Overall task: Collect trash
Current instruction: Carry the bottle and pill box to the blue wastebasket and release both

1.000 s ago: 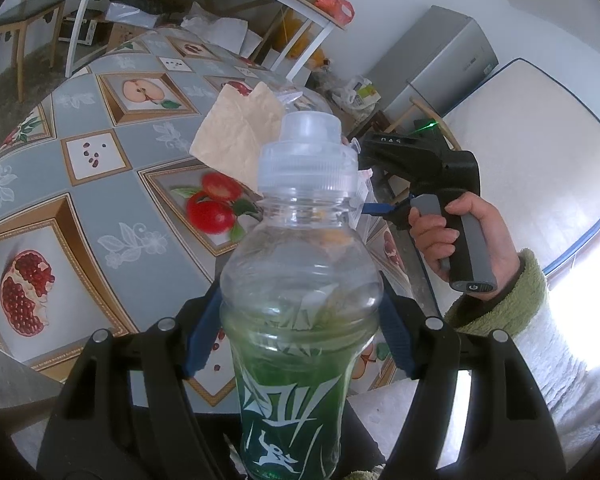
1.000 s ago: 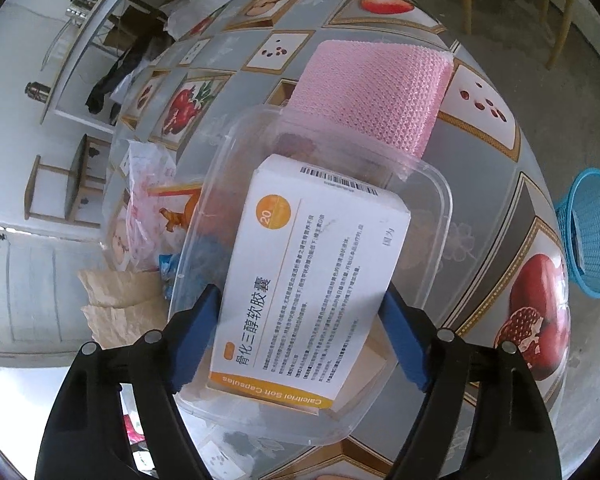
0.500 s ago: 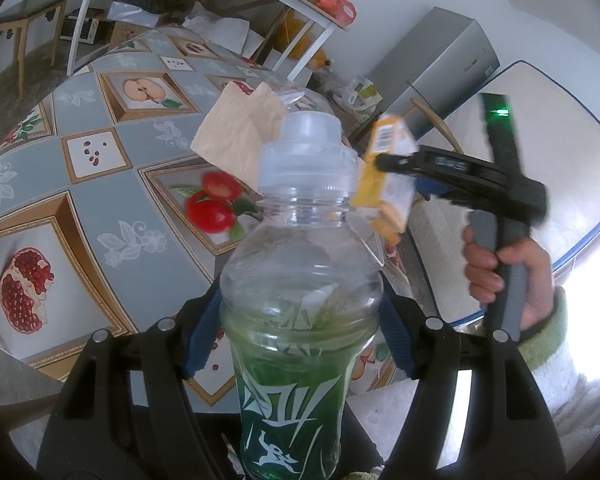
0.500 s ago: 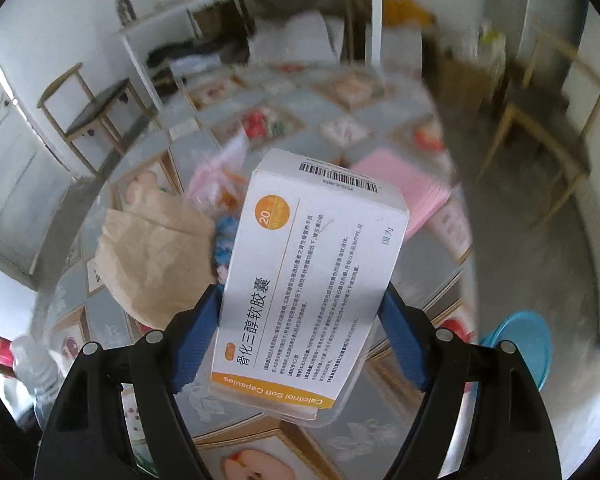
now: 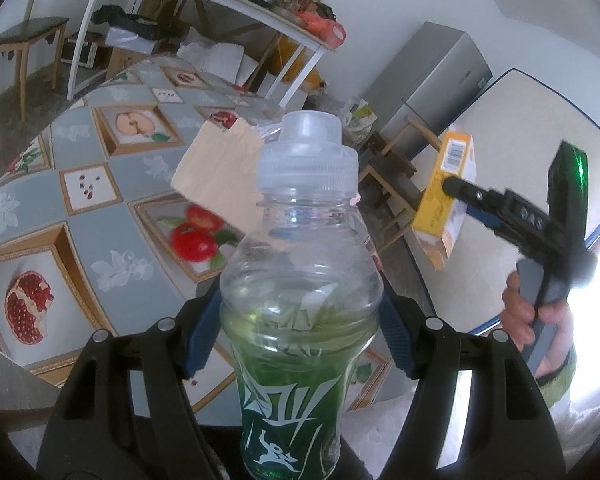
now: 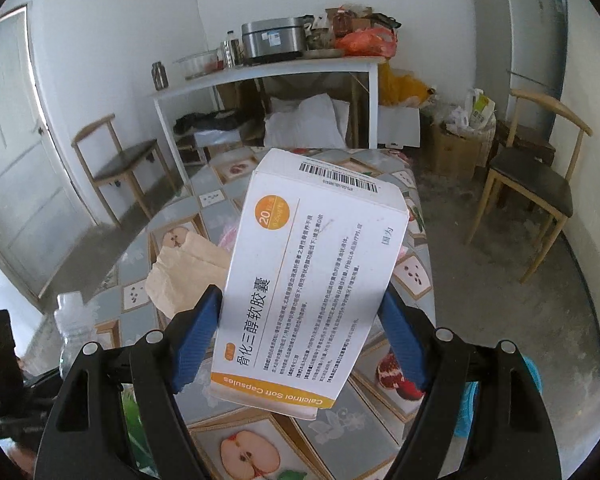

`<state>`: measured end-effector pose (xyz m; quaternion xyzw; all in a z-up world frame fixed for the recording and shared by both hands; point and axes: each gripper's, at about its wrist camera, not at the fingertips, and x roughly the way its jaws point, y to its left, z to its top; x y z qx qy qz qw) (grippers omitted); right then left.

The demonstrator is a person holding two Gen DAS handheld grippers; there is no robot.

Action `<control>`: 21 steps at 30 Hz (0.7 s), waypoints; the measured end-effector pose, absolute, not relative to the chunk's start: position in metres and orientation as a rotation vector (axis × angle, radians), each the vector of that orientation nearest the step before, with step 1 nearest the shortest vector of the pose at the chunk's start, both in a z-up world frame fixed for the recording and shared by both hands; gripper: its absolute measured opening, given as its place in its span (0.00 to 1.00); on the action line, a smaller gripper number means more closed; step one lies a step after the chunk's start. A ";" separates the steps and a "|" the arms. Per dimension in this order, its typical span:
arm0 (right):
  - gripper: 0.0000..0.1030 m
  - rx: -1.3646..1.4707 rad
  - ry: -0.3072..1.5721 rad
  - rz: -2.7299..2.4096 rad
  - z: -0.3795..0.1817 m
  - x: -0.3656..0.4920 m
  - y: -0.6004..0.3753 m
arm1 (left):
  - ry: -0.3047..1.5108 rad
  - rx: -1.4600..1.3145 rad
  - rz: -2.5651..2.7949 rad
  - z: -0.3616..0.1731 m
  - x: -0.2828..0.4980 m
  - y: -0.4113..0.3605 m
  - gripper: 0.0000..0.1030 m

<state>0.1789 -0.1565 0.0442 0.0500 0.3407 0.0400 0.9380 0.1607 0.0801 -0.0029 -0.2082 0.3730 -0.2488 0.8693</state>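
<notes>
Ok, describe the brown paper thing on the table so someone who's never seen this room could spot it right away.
Find the table covered in a grey cloth printed with framed fruit pictures. Near its middle lies a crumpled brown paper bag, beside something pink. It is the only plain tan thing there: no print, no plastic shine, unlike the medicine box and the bottle held in the grippers.

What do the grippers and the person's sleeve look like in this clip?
Both grippers, left and right, have black plastic arms with silver screws and blue ribbed pads. The right one has a grey handle and a green light. The sleeve is fuzzy green.
</notes>
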 end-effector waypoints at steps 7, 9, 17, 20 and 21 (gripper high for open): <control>0.74 0.190 0.692 0.085 0.043 0.162 -0.185 | 0.743 -0.412 -0.554 0.019 0.163 0.052 0.65; 0.74 0.213 0.681 0.077 0.044 0.155 -0.198 | 0.741 -0.405 -0.568 0.024 0.164 0.044 0.65; 0.74 0.304 0.627 -0.043 0.041 0.113 -0.267 | 0.729 -0.350 -0.656 0.049 0.177 -0.011 0.65; 0.74 0.347 0.616 -0.121 0.035 0.094 -0.300 | 0.723 -0.321 -0.719 0.061 0.184 -0.044 0.65; 0.74 0.366 0.611 -0.163 0.031 0.083 -0.318 | 0.723 -0.310 -0.738 0.064 0.187 -0.056 0.65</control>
